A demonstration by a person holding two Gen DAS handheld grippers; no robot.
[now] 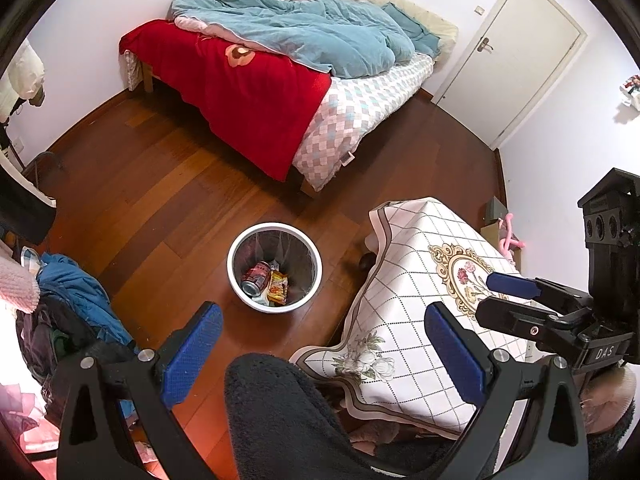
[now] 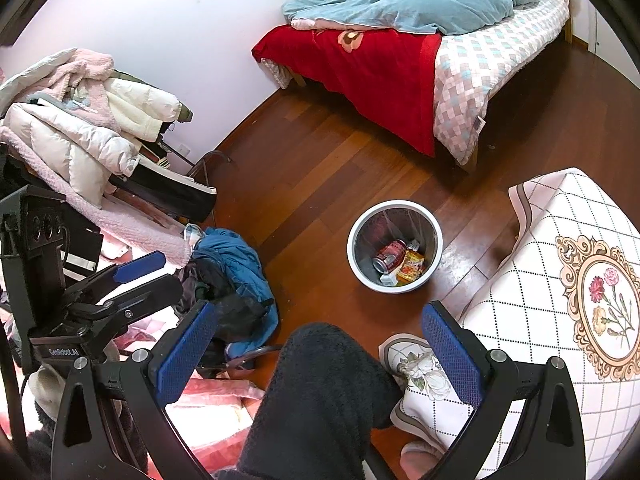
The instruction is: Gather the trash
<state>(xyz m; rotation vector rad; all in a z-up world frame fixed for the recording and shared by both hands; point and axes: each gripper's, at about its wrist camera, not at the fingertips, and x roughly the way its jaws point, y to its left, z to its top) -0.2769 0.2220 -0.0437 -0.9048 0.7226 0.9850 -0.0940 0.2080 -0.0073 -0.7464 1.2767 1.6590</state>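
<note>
Left tool (image 1: 324, 344) gapes empty at bottom centre; right tool (image 2: 320, 344) likewise spread, holding nothing. Round white plastic bin (image 1: 274, 267), centre frame on the floor, already holds a red drink can (image 1: 256, 277) and yellow snack wrapper (image 1: 278, 288). We'd scan the white quilted-cloth surface (image 1: 404, 312) at right before ending.

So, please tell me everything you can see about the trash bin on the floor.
The bin is round, with a white rim and outer wall and a grey inside that looks lined with a clear bag. It stands upright and open on the wooden floor, between the bed and the table. Inside lie a red can, a yellow wrapper and some whitish scraps.
</note>
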